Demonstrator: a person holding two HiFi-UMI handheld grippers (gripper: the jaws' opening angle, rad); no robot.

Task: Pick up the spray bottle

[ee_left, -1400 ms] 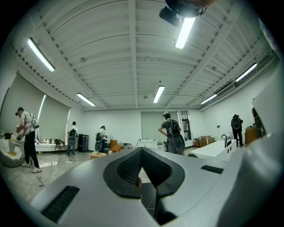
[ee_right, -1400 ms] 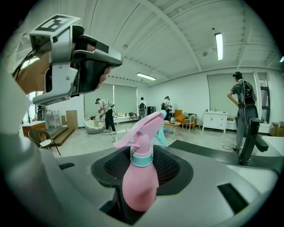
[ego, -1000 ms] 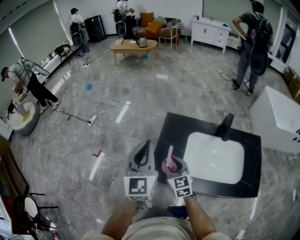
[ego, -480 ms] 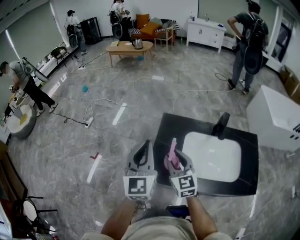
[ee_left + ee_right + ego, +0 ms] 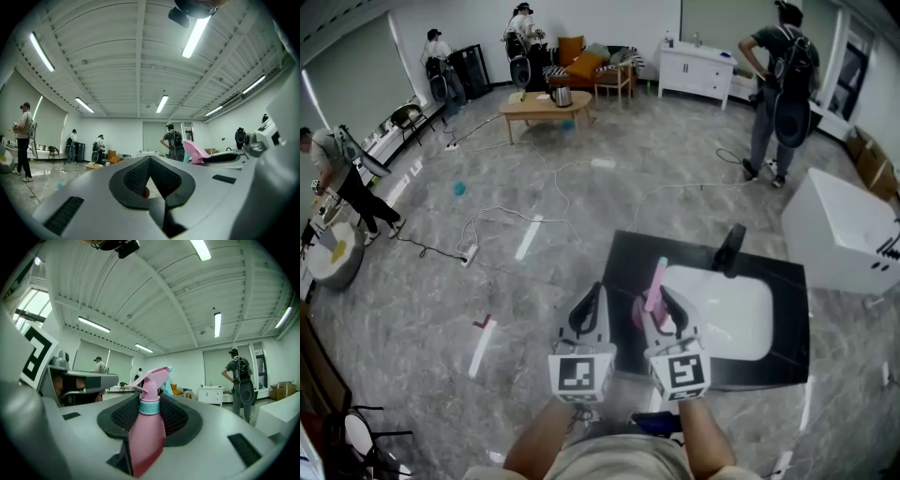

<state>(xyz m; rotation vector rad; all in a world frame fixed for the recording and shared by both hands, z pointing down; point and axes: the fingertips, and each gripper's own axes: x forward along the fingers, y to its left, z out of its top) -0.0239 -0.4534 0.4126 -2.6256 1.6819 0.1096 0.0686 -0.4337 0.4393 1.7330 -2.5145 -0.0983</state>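
Observation:
A pink spray bottle (image 5: pixel 652 287) with a pale blue collar stands upright between the jaws of my right gripper (image 5: pixel 662 306), which is shut on its body. It hangs above the left part of the black counter (image 5: pixel 623 258), beside the white basin (image 5: pixel 722 309). In the right gripper view the spray bottle (image 5: pixel 146 427) fills the middle of that gripper (image 5: pixel 151 414), nozzle pointing left. My left gripper (image 5: pixel 592 293) is level just left of it, shut with nothing in it. From the left gripper (image 5: pixel 150 182) view, the bottle's pink head (image 5: pixel 195 151) shows at right.
A black faucet (image 5: pixel 729 248) stands at the basin's far edge. A white cabinet (image 5: pixel 844 234) is at the right. A person (image 5: pixel 773 84) stands beyond the counter; others work at the left wall. Cables (image 5: pixel 487 225) and tape marks lie on the grey floor.
My right gripper has risen with the spray bottle, which now stands higher and further over the counter. The left gripper has stayed in place.

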